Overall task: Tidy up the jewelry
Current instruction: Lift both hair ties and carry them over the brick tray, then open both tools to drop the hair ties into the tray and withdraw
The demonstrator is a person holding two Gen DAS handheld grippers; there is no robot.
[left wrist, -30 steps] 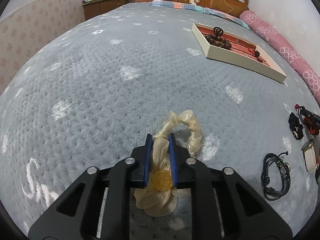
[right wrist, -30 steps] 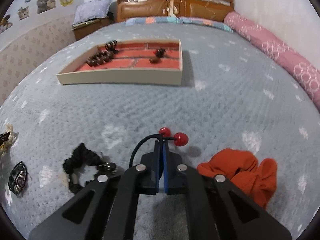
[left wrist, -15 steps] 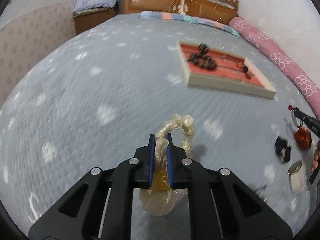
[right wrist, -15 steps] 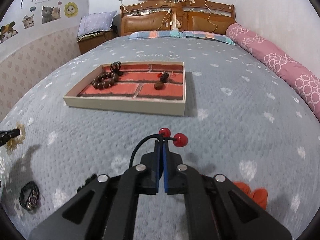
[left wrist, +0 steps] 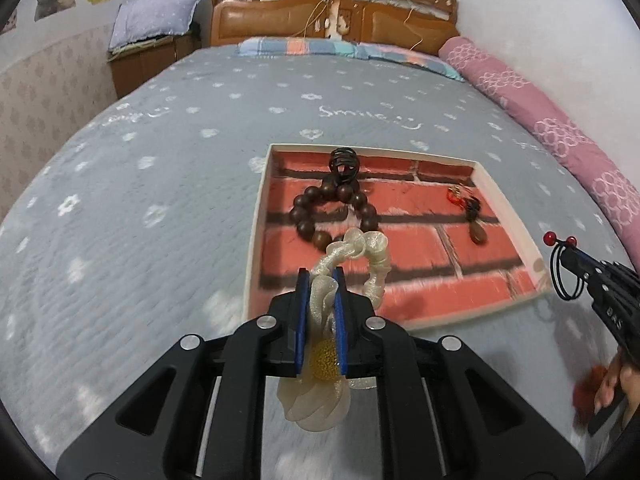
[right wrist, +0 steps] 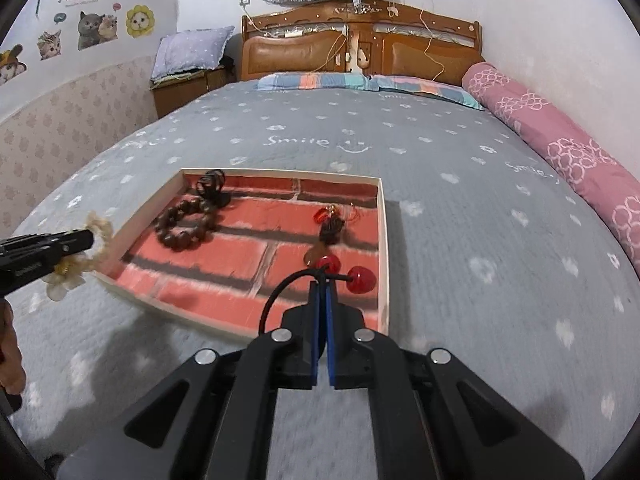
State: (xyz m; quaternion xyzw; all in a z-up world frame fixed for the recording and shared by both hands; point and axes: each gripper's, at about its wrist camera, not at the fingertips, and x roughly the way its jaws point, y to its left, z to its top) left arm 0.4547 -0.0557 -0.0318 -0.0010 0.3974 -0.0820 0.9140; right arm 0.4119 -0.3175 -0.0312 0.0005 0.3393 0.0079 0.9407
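Observation:
My left gripper (left wrist: 320,274) is shut on a cream flower scrunchie (left wrist: 370,254) and holds it above the near left corner of the brick-patterned tray (left wrist: 256,240). My right gripper (right wrist: 322,286) is shut on a black hair tie with red beads (right wrist: 360,279), held over the tray's near right corner (right wrist: 385,240). In the tray lie a brown bead bracelet (left wrist: 306,204), a dark coiled hair tie (left wrist: 344,162) and a small red and brown charm (left wrist: 472,216). Each gripper shows in the other's view: the left one (right wrist: 86,239), the right one (left wrist: 560,254).
The tray lies on a grey bedspread (right wrist: 480,240). A pink bolster (right wrist: 560,148) runs along the right edge. A wooden headboard (right wrist: 360,48) and nightstand (right wrist: 188,84) stand at the back. An orange scrunchie (left wrist: 588,392) lies near my right hand.
Both grippers have lifted off the bedspread and moved forward to the tray, each still holding its item. The loose jewelry on the bedspread has dropped out of view.

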